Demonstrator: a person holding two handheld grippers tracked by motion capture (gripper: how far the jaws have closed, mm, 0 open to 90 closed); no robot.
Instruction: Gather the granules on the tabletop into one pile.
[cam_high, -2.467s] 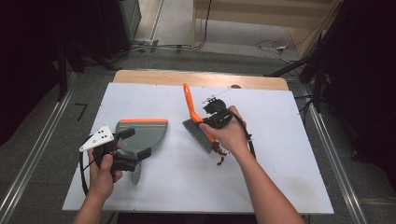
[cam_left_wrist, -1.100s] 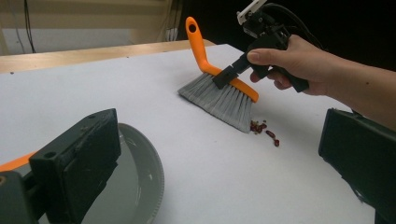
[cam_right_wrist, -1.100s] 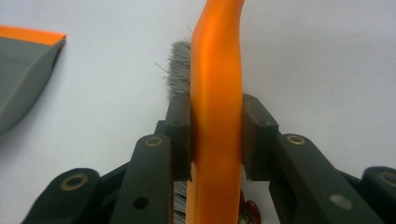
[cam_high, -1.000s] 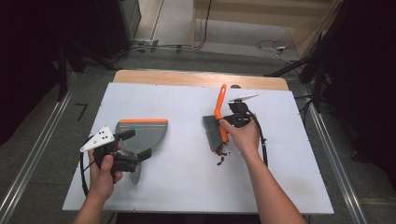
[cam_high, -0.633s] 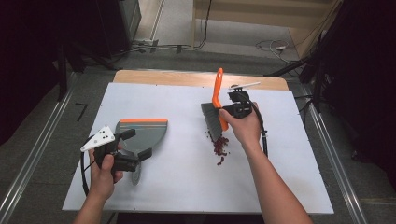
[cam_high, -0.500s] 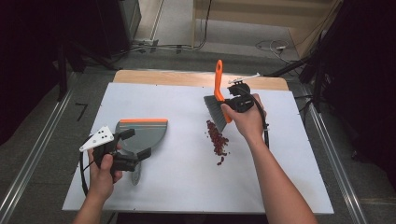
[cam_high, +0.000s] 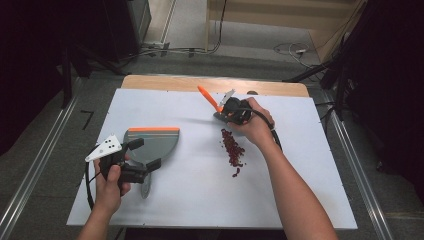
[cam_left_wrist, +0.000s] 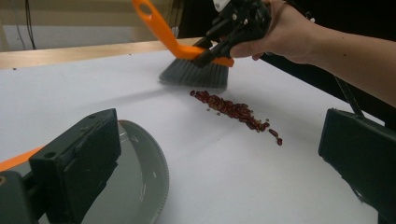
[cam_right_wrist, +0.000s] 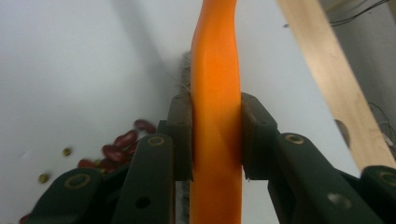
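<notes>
R gripper (cam_right_wrist: 215, 140) clamps brush (cam_left_wrist: 196, 72) behind beans (cam_high: 233, 150); L gripper (cam_high: 137, 160) prob wide by dustpan (cam_high: 152, 142).

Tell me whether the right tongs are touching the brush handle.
Touching. In the right gripper view, the right tongs clamp the orange brush handle, both pads pressed flush against its sides with no gap.

Orange-handled brush (cam_high: 214, 104), dark red beans (cam_high: 233, 148)

A white table (cam_high: 300, 200) with a wooden far edge stands on grey floor (cam_high: 45, 150), cables (cam_high: 200, 50) beyond.
</notes>
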